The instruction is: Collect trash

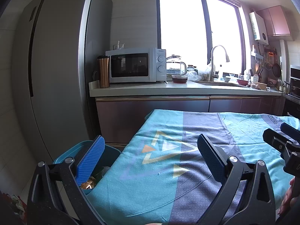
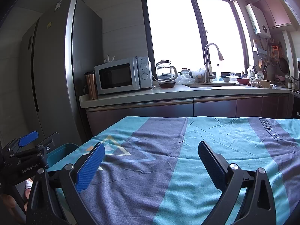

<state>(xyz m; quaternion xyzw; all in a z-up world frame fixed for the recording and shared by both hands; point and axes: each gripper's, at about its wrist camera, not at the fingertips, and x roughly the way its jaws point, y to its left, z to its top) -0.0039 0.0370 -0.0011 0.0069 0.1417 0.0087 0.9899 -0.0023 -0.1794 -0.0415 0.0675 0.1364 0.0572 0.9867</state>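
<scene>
My left gripper is open and holds nothing. It hovers over the left edge of a table covered by a teal and purple cloth. Below its left finger stands a blue bin beside the table, with a crumpled golden wrapper and other scraps inside. A tiny white speck lies on the cloth. My right gripper is open too, empty, above the middle of the cloth. The bin's rim shows at the table's left. Each view catches the other gripper at its edge: the left gripper and the right gripper's frame.
Behind the table runs a counter with a microwave, a copper tumbler, a kettle, a sink and a tap under a bright window. A tall fridge stands at the left. A hand holds the right gripper.
</scene>
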